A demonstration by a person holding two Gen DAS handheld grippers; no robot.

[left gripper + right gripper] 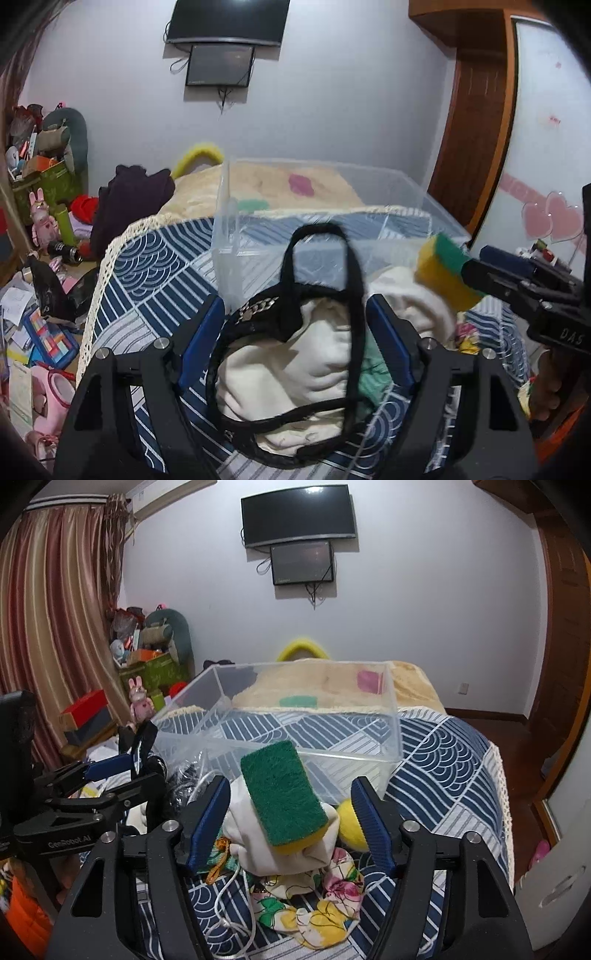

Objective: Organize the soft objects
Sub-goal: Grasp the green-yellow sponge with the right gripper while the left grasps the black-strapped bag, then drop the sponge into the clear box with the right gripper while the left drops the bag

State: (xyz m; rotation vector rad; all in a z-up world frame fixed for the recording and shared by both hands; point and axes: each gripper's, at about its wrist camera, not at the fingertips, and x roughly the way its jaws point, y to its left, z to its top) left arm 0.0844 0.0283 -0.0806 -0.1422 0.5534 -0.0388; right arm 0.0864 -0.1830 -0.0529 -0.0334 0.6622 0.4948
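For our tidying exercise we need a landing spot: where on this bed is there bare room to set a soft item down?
The clear bin looks bare inside. Bare quilt lies right of the bin, and left of it too. It is crowded in front of the bin, where the sponge, white cloth, black bag, yellow ball and floral cloth pile up.

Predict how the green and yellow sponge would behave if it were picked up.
The sponge probably squashes easily: its yellow layer looks like foam. It likely weighs little, since it rests on crumpled cloth without flattening it. Its flat, blocky shape should not roll.
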